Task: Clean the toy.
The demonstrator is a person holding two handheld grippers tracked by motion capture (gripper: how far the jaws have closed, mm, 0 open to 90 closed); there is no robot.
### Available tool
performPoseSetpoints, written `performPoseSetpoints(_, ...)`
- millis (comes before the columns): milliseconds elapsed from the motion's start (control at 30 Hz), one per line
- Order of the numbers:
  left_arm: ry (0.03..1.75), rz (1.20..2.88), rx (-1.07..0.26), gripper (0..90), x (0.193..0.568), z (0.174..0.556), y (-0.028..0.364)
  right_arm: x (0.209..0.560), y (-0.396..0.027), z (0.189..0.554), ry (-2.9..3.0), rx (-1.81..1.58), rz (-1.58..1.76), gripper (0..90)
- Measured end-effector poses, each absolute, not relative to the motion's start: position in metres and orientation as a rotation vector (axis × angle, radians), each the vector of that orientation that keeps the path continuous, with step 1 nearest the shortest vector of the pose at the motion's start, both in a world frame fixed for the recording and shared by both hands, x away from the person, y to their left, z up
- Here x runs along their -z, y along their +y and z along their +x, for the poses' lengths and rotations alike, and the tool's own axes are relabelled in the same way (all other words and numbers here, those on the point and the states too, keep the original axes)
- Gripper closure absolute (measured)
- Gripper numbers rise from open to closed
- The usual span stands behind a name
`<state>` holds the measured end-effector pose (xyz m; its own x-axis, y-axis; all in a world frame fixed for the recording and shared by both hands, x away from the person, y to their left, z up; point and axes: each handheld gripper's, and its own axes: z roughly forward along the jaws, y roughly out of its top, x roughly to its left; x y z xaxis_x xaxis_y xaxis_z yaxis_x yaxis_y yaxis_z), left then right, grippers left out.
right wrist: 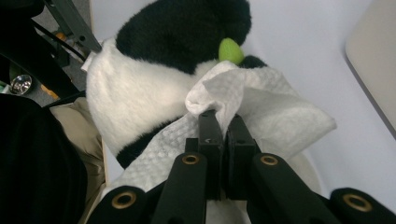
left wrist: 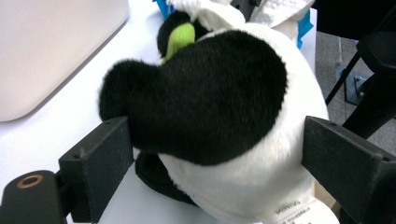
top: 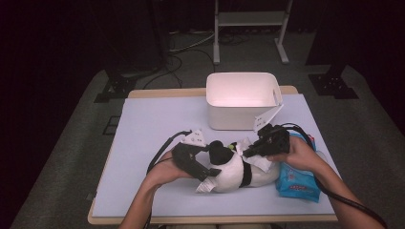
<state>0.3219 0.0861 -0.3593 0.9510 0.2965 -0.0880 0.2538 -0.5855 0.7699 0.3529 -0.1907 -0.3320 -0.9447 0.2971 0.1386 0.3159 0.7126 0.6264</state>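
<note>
**Here, a plush penguin was wiped with a paper towel on the worktop**

Here, a black-and-white plush penguin toy with a lime-green beak (top: 229, 168) lay on its side near the front middle of the pale lilac worktop (top: 143, 124). A person's two forearms came in from the bottom of the high view, each hand carrying black tongs.

The left tongs (top: 203, 172) sat at the toy's left end. In the left gripper view its two jaws stood wide apart, one on each side of the toy's round body (left wrist: 224, 107); the left jaw touched the black fur, while whether the right jaw pressed on the white fur I could not tell. A printed white label (left wrist: 299, 212) hung from the toy close to the right jaw.

The right tongs (right wrist: 223, 122) were closed tight on a crumpled white quilted paper towel (right wrist: 261, 107), which rested against the toy's white belly just beside the green beak (right wrist: 231, 50).

A blue plastic pack of wipes (top: 298, 179) lay just to the right of the toy, under the right hand (top: 298, 155). A white rectangular plastic bin (top: 242, 98) stood behind the toy, near the far edge.
</note>
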Motion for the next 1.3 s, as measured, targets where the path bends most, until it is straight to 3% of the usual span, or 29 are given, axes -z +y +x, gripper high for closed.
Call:
performPoseSetpoints(900, 0.37, 2.203, 0.142, 6.1, 0.388, 0.323, 0.067, 0.34, -0.219, 0.347, -2.828, 1.147, -0.595, 86.9)
performPoseSetpoints(1300, 0.337, 2.184, 0.099, 26.5, 0.383, 0.323, 0.071, 0.342, -0.221, 0.347, -2.805, 1.181, -0.6, 86.8)
